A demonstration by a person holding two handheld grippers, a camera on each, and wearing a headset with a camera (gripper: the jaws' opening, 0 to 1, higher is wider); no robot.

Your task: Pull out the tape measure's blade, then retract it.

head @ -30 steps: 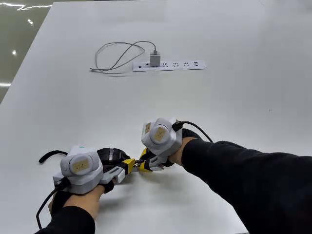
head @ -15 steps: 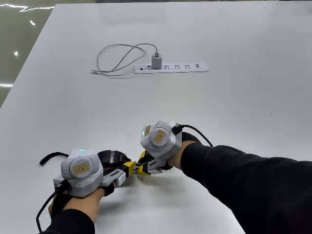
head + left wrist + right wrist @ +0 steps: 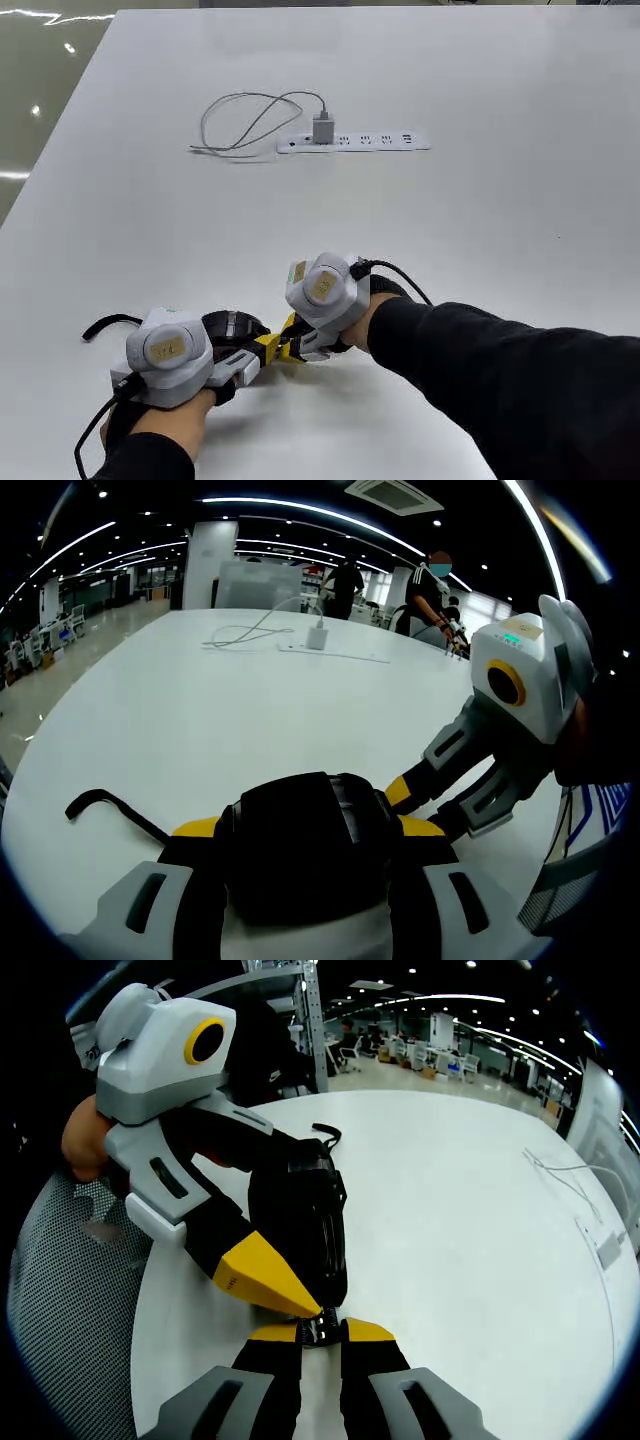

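White workbench [image 3: 480, 200] runs away from you, with a power strip [image 3: 355, 142], its plugged-in charger [image 3: 323, 128] and a looped cable [image 3: 245, 115] lying far off, well apart from the work. At the near edge, your left gripper [image 3: 258, 350] is clamped around the black tape measure [image 3: 232, 325], whose strap [image 3: 105, 322] trails out to the left on the bench. In the left gripper view the case sits squarely between the yellow-tipped jaws.

Your right gripper [image 3: 322, 1332] meets it from the right. In the right gripper view its jaws are pinched together on the small metal blade tip [image 3: 322, 1326], right at the mouth of the case.

Almost no blade shows between the two grippers, so this looks like the very start of the pull-out. Next, keep the left clamp firm and draw the right gripper straight away to the right, in line with the mouth. A twist or a loose pinch could let the tip slip free and snap back.
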